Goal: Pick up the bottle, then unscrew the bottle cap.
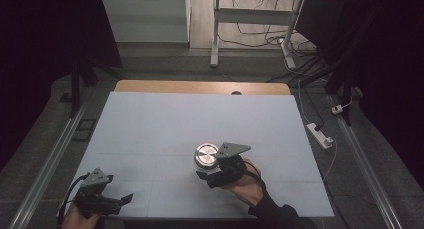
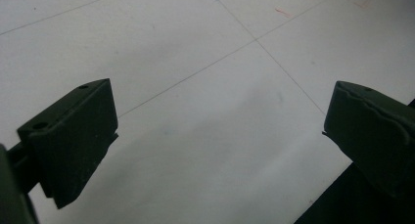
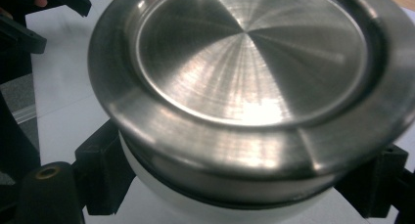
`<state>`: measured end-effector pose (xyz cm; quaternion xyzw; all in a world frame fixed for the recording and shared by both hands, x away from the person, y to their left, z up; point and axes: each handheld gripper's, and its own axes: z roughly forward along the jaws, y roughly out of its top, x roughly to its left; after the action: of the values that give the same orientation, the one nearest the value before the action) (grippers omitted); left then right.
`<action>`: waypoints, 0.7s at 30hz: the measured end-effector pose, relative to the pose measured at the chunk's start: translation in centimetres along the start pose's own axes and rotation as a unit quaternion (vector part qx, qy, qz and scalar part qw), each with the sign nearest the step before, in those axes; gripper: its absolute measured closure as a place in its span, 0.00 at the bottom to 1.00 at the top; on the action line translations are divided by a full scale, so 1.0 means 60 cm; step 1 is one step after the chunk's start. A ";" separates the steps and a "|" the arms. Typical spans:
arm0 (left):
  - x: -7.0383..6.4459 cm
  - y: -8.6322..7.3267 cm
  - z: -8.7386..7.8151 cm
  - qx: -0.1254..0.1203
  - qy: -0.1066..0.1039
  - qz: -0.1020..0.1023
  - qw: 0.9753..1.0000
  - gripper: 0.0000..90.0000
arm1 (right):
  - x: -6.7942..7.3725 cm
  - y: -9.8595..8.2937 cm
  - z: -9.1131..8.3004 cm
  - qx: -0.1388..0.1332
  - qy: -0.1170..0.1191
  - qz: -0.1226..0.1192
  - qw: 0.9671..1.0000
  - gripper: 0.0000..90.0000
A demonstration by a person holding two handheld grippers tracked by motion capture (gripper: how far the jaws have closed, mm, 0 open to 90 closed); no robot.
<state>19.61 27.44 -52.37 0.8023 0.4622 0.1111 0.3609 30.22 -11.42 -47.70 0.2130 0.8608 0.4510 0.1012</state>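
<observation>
A round container with a brushed steel lid (image 1: 206, 155) stands on the white mat (image 1: 200, 114), a little in front of the table's middle. My right gripper (image 1: 210, 170) comes at it from the near right, held by a hand in a dark sleeve. In the right gripper view the lid (image 3: 244, 62) looms close, and the black jaws press on either side of the white body (image 3: 220, 204) under it. My left gripper (image 1: 120, 199) hovers at the mat's near left corner. Its fingers (image 2: 73, 141) stand wide apart over bare mat, with nothing between them.
The table's wooden far edge (image 1: 200, 86) shows beyond the mat. A white power strip (image 1: 320, 135) and cables lie on the floor to the right. A white desk frame (image 1: 215, 34) stands behind the table. Metal rails (image 1: 50, 159) run along the floor on both sides.
</observation>
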 end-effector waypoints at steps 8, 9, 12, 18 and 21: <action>-0.003 0.005 -0.001 -0.014 -0.033 0.012 0.999 0.00 | 0.001 0.001 0.000 0.001 0.001 -0.005 1.000 0.17; -0.005 0.008 -0.001 -0.018 -0.040 0.022 0.999 0.00 | 0.001 0.001 0.000 0.002 0.002 -0.005 1.000 0.17; -0.012 0.018 -0.002 -0.031 -0.053 0.046 0.997 0.00 | 0.003 0.001 0.000 0.004 0.003 -0.007 1.000 0.17; -0.019 0.046 0.002 -0.049 -0.076 0.065 0.994 0.00 | 0.005 0.003 0.001 0.005 0.008 -0.013 1.000 0.17; -0.021 0.061 0.008 -0.058 -0.096 0.071 0.991 0.00 | 0.007 0.004 0.002 0.006 0.010 -0.014 1.000 0.17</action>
<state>21.58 25.06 -50.01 0.8178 0.3595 0.0854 0.4412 29.97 -11.03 -47.57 0.1969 0.8675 0.4463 0.0973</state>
